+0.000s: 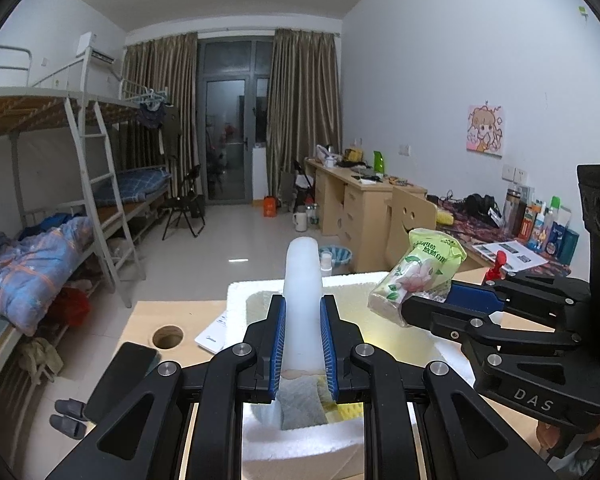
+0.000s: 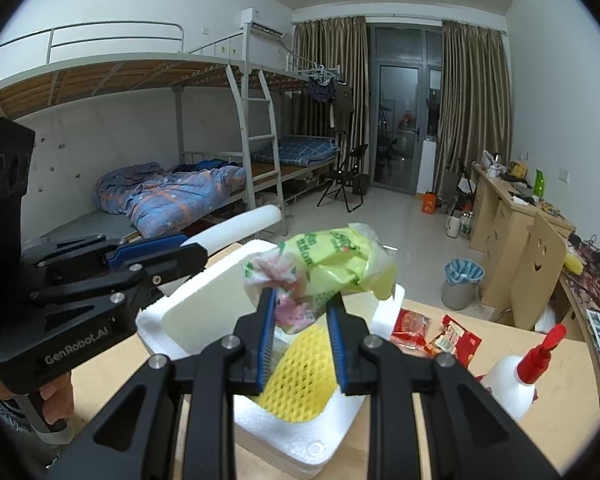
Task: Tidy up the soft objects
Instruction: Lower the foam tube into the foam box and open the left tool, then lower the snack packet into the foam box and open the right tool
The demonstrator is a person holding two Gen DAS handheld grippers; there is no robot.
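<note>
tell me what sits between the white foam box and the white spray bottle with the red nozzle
Two red snack packets lie on the wooden table between the white foam box and the spray bottle, in the right wrist view.

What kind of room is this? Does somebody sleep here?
Probably a shared dorm bedroom, so yes: metal bunk beds with a rumpled blue quilt, and wooden desks along the wall.

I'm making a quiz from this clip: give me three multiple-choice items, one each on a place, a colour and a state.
1. Where does the yellow mesh sleeve lie?
A. in the white foam box
B. on the floor
C. on the bed

2. What colour is the spray bottle's top?
A. blue
B. red
C. green

3. What is the left gripper doing?
A. hanging open
B. gripping a phone
C. clamping a white foam strip

Key: 1 A, the mesh lies inside the box walls; 2 B, the trigger head is red; 3 C, both pads press the strip.
</note>
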